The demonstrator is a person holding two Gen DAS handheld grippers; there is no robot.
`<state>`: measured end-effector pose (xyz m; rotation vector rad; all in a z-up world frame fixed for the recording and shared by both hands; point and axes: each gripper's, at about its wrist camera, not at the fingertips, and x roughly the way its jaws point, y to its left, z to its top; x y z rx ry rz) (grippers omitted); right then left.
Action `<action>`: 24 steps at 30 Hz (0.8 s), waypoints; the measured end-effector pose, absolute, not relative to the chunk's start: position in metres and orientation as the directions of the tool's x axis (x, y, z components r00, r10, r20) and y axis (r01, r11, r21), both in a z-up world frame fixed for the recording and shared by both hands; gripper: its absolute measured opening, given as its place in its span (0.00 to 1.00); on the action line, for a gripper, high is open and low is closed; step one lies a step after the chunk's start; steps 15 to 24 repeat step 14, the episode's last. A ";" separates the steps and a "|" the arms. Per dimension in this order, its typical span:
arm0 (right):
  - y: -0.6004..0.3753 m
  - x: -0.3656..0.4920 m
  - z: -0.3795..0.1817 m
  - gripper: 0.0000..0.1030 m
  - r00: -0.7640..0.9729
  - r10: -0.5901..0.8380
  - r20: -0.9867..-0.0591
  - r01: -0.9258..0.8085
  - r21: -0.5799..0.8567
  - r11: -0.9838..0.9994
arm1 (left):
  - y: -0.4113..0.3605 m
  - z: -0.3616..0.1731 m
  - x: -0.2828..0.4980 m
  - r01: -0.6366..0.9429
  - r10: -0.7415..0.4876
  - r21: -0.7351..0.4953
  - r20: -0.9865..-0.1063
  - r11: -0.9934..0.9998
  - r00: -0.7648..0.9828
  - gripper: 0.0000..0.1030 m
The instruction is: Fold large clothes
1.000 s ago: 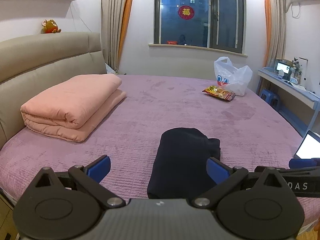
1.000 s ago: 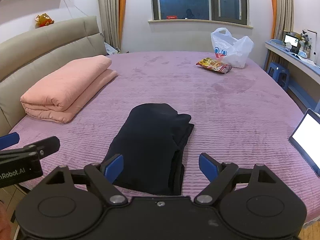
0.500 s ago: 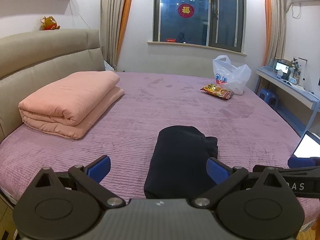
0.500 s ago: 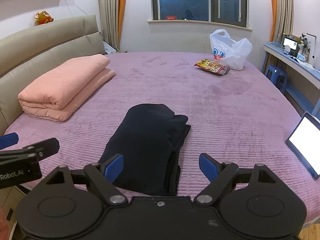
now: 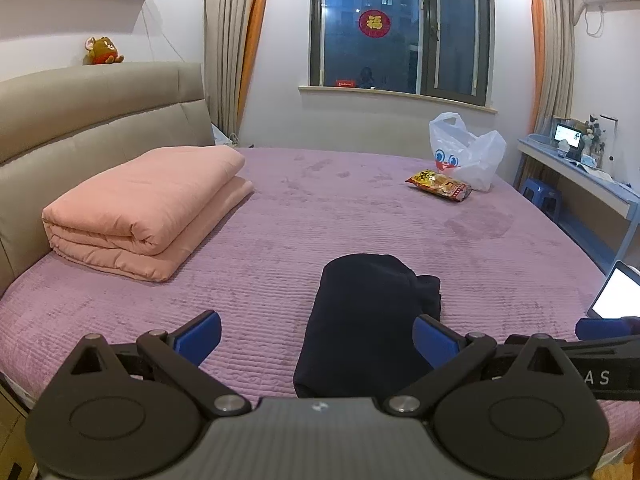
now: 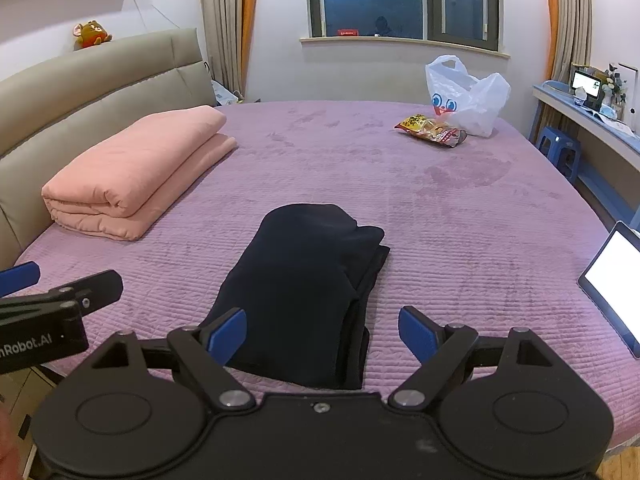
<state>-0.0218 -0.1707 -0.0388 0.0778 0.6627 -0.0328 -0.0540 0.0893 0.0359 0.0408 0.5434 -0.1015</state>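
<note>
The dark garment [image 6: 304,292] lies folded into a long, narrow bundle on the purple bed cover [image 6: 460,240], near the front edge of the bed, its near end just short of that edge and its far end rounded, with stacked layers showing along its right side. The left tool [image 5: 316,332] hangs above the front edge with its blue pads spread wide and nothing between them; the garment sits toward its right pad. The right tool [image 6: 322,330] is likewise spread wide and empty, its left pad over the garment's near left corner. In the right wrist view the left tool appears at the far left margin, apart from the cloth. Bare cover stretches on both sides of the bundle and far beyond it toward the window. A folded pink quilt [image 5: 144,208] rests against the headboard [image 5: 92,120], well apart on the left. A snack packet [image 6: 430,130] and a white plastic bag [image 6: 468,96] sit together near the far right edge. A lit tablet [image 6: 614,280] lies at the right edge of the bed.
</note>
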 end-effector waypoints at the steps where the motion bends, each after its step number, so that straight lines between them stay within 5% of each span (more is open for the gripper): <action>1: -0.172 -0.022 -0.039 0.97 0.787 -0.004 -0.617 0.054 0.062 0.997 | 0.089 0.036 -0.054 0.108 -0.084 0.016 -0.518 0.994 0.851 1.00; 24: -0.175 -0.017 -0.047 0.97 0.772 0.009 -0.636 0.051 0.076 0.996 | 0.082 0.030 -0.055 0.083 -0.017 0.116 -0.481 0.990 0.877 0.98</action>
